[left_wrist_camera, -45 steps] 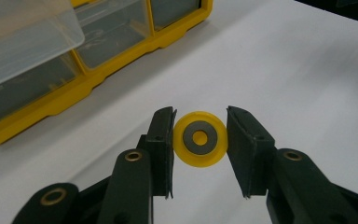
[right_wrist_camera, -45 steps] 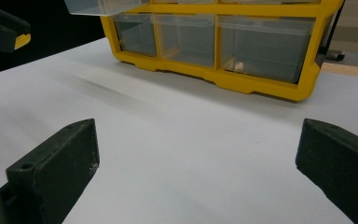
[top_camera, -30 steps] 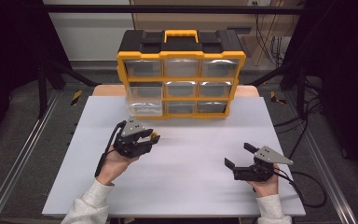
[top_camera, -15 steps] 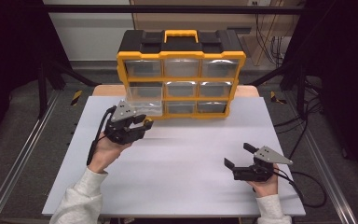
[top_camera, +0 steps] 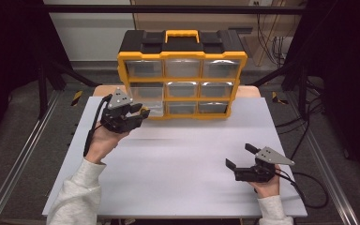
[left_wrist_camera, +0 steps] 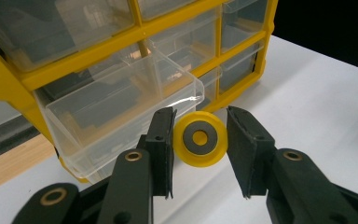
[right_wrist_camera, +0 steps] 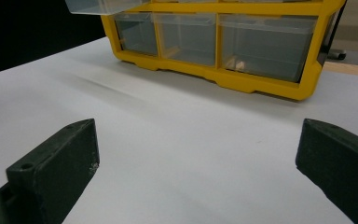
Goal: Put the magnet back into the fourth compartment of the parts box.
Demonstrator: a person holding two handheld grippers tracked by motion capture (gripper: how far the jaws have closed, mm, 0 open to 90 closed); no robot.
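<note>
- Yellow disc: glossy smooth plastic, with a matt grey ring set in its face.
- Pulled-out drawer: clear, shiny plastic.
- Organiser cabinet: glossy yellow plastic frame, matt black plastic top.
- Left hand-held gripper: matt black plastic, brass-coloured metal rivets.
- Worktop: smooth, matt white sheet; bare wood edge behind.
- Sleeve: soft, pale grey cloth.

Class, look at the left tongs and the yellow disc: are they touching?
Touching. In the left gripper view the yellow disc sits clamped between both jaws of the left tongs, off the table, beside the pulled-out clear drawer.
</note>
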